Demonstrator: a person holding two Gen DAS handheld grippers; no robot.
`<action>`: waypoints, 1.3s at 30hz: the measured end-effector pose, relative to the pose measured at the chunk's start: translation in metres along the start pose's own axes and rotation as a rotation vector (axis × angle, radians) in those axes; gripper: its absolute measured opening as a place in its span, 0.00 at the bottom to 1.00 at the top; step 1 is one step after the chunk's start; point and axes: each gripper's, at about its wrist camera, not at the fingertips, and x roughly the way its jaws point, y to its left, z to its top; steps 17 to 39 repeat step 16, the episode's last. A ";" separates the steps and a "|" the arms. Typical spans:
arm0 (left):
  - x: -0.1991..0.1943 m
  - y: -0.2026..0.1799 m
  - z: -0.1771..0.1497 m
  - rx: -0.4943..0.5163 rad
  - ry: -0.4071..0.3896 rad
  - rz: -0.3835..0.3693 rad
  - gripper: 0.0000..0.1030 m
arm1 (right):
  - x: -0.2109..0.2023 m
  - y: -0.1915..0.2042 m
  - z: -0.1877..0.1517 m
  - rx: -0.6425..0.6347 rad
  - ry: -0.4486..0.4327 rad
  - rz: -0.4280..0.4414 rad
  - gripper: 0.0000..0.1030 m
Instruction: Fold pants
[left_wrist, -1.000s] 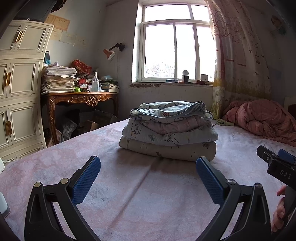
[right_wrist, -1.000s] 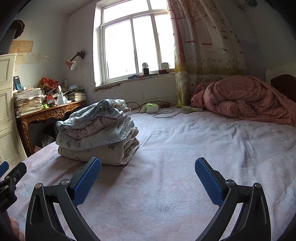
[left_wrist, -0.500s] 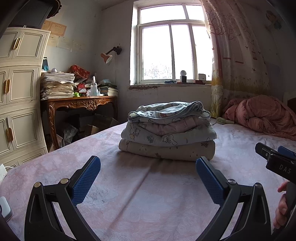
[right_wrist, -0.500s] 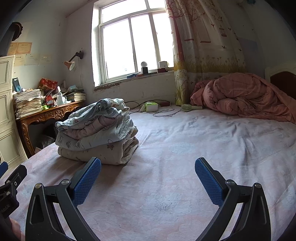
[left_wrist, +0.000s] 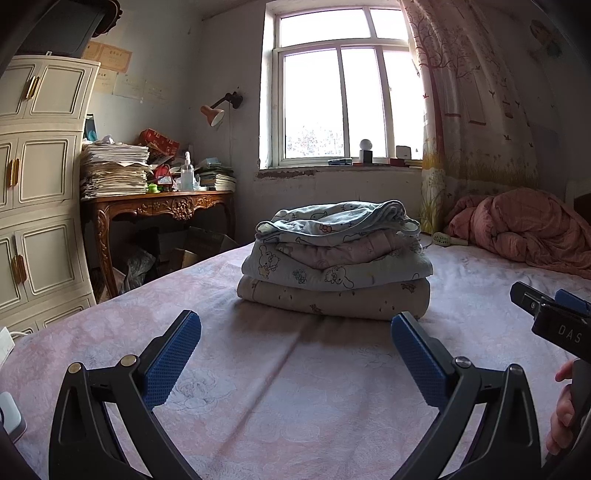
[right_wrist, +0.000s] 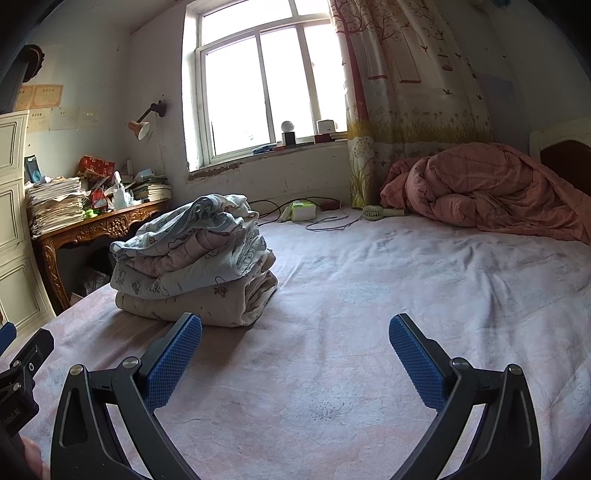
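Note:
A stack of folded pants (left_wrist: 334, 264) lies on the pink bed sheet (left_wrist: 295, 387), with a light blue printed pair on top and a beige pair at the bottom. It also shows in the right wrist view (right_wrist: 195, 264), left of centre. My left gripper (left_wrist: 295, 354) is open and empty, held above the sheet in front of the stack. My right gripper (right_wrist: 295, 354) is open and empty, to the right of the stack. The right gripper's body shows at the right edge of the left wrist view (left_wrist: 554, 325).
A crumpled pink quilt (right_wrist: 487, 192) lies at the head of the bed. A small fan (right_wrist: 380, 213), cables and a green box (right_wrist: 301, 211) lie near the window wall. A carved wooden desk (left_wrist: 159, 210) with paper piles and a cream cabinet (left_wrist: 37, 192) stand beyond the bed's left edge.
Both cameras have tilted up a little, so the stack and the room sit slightly lower in both views. Both grippers stay open and empty.

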 end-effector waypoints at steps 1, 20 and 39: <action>0.000 0.000 0.000 0.000 0.000 0.000 0.99 | 0.000 -0.001 0.000 0.004 0.001 0.000 0.99; 0.003 0.000 -0.002 0.002 0.005 0.001 0.99 | 0.003 -0.004 0.002 0.026 0.004 -0.008 0.99; 0.003 0.000 -0.002 0.002 0.005 0.001 0.99 | 0.003 -0.004 0.002 0.026 0.004 -0.008 0.99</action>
